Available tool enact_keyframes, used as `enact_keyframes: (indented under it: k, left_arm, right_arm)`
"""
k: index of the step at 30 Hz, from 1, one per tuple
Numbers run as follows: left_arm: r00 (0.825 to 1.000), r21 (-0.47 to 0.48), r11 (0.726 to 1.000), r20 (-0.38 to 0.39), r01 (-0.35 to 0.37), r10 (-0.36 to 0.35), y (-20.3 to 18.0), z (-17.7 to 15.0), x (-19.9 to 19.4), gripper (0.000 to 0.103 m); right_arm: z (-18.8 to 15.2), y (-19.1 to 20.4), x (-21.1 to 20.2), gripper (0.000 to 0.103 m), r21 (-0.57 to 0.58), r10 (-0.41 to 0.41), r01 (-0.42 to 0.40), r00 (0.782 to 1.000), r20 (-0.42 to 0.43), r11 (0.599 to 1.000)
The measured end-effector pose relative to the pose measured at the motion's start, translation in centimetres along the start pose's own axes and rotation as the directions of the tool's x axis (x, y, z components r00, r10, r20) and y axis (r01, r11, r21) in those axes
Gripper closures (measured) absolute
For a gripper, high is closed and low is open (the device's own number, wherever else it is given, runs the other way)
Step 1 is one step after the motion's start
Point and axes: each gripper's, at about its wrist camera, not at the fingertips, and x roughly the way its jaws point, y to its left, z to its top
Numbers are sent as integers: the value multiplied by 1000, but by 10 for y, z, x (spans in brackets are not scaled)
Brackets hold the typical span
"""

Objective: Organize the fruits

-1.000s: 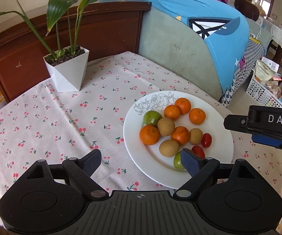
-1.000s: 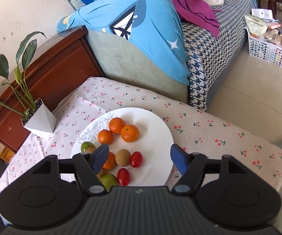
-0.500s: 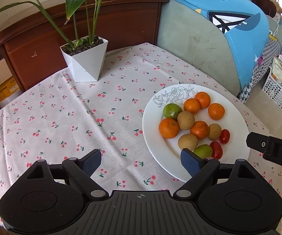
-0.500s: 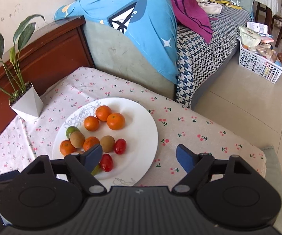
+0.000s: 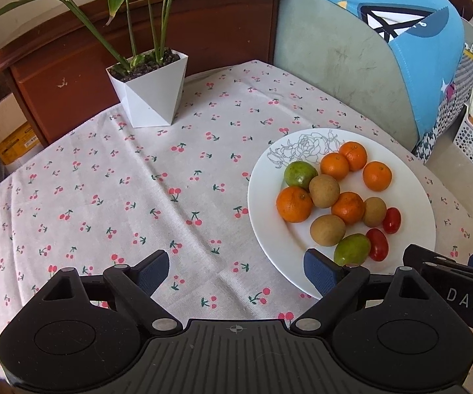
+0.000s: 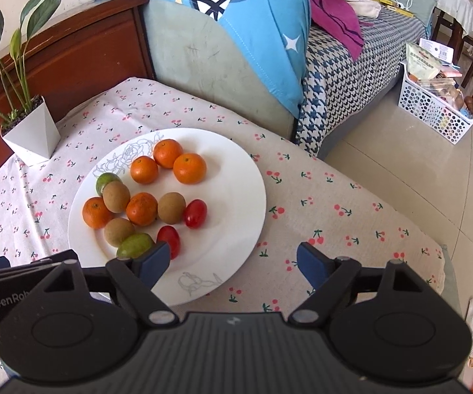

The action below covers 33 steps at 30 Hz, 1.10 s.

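Observation:
A white plate [image 5: 410, 197] [image 6: 236, 177] on the cherry-print tablecloth holds several oranges [image 5: 294, 204] [image 6: 189, 168], three brown kiwis [image 5: 324, 190] [image 6: 171, 207], two green fruits [image 5: 300, 174] [image 6: 134, 245] and two red tomatoes [image 5: 377, 249] [image 6: 195, 212]. My left gripper [image 5: 236, 271] is open and empty, above the cloth at the plate's near left rim. My right gripper [image 6: 233, 262] is open and empty, above the plate's near right rim. Each gripper's body shows at the edge of the other's view.
A white pot with a green plant [image 5: 149, 90] [image 6: 31, 131] stands at the table's far left. A wooden headboard [image 5: 203, 23] and a sofa with a blue cloth [image 6: 253, 32] lie behind the table. A white basket [image 6: 433, 108] sits on the floor to the right.
Both grippers have drawn back and to the left from over the plate. In the left view the plate slid right; in the right view more table and floor show on the right.

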Motion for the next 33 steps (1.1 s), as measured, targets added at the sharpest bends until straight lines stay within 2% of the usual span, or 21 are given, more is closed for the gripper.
enact_keyframes:
  k: [33]
  left_arm:
    - [995,5,995,-4,-98,98,12,-8,0,10]
  right_arm:
    - [-12,24,4,19,-89,0,-1,1000,-15,996]
